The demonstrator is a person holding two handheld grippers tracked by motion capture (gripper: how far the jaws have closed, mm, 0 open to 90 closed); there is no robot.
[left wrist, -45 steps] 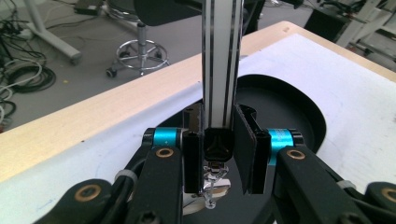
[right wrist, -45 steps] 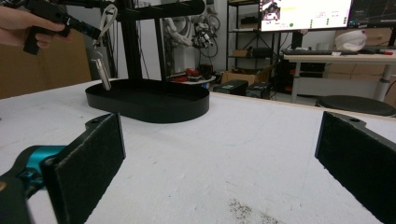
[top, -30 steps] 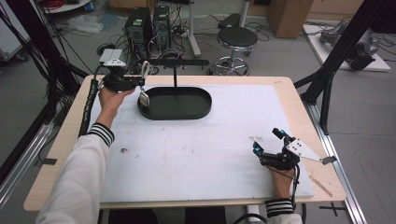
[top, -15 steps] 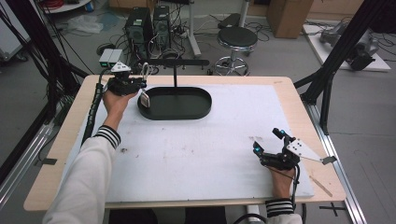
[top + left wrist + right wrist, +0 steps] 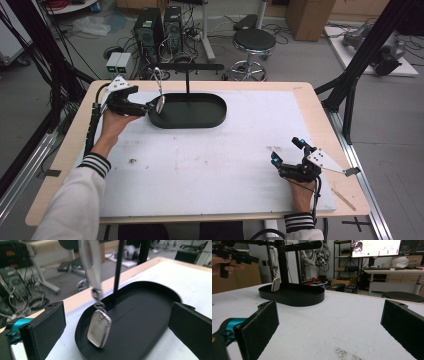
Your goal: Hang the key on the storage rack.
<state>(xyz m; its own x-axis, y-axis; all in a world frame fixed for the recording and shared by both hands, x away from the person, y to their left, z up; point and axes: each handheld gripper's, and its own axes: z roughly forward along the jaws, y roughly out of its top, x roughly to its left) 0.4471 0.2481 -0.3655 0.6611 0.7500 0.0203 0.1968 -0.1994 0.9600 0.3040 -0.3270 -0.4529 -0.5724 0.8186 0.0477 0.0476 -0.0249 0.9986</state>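
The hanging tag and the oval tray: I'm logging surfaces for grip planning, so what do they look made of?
The tag looks like polished metal: silvery, with soft reflections. The oval tray looks like matte black plastic or coated metal; its dull, even sheen leaves that open.

We can't read what the small silver tag (image 5: 99, 328) is; its face is blurred in the left gripper view, and its strap (image 5: 91, 263) runs off the top edge, so the hook-up is cut off there. Stand post (image 5: 118, 270) also leaves the frame at top. In the high view the tag is too small to make out, partly behind the left gripper (image 5: 149, 106). Right gripper view: monitor (image 5: 375, 247) text too small to read, and the left hand (image 5: 223, 263) is cropped at the frame edge.
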